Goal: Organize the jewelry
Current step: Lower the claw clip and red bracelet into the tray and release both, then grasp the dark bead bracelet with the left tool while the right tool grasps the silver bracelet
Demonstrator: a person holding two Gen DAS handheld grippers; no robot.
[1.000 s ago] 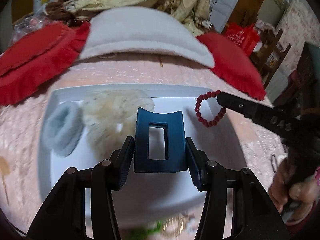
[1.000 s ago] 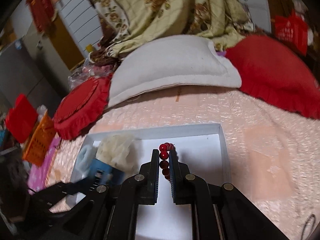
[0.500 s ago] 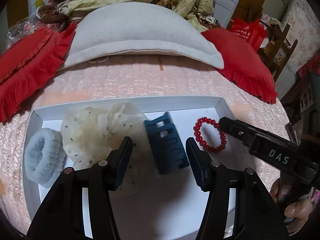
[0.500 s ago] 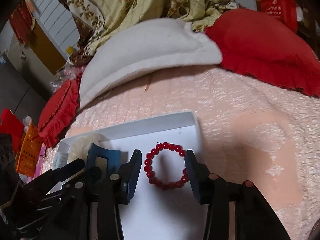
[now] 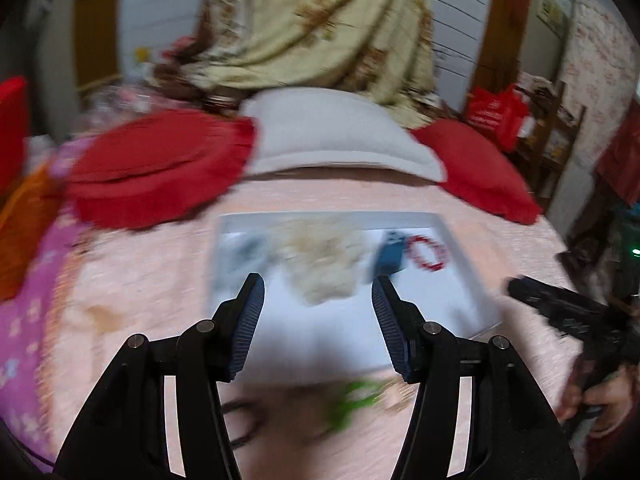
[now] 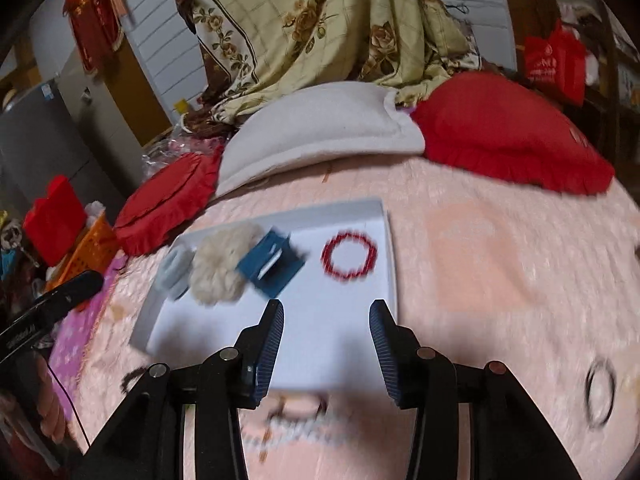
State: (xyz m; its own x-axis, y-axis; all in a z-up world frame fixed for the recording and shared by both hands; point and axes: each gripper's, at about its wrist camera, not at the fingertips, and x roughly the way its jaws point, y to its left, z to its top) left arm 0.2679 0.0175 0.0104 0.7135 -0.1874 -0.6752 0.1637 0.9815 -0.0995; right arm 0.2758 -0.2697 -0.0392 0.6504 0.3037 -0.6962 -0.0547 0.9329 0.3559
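A white tray [image 5: 320, 332] [image 6: 320, 344] lies on the pink bedspread. In it, left to right, lie a grey scrunchie [image 6: 174, 270], a cream scrunchie [image 5: 320, 256] [image 6: 220, 264], a blue hair claw [image 5: 390, 254] [image 6: 272, 266] and a red bead bracelet [image 5: 428, 254] [image 6: 350, 255]. My left gripper [image 5: 317, 284] hangs open over the tray's near half, holding nothing. My right gripper [image 6: 327, 308] is open and bare above the tray's near right corner. Both views are blurred by motion.
Loose pieces lie on the bedspread in front of the tray: a green item [image 5: 352, 396], a dark hair tie [image 5: 244, 420], a pale bead string [image 6: 292, 428] and a black ring [image 6: 599, 394]. Behind the tray are a white pillow [image 6: 320, 128] and red cushions [image 6: 508, 136].
My left gripper let go of the blue hair claw and my right gripper let go of the red bracelet. Both pieces now lie in the tray, and both grippers have drawn back from them.
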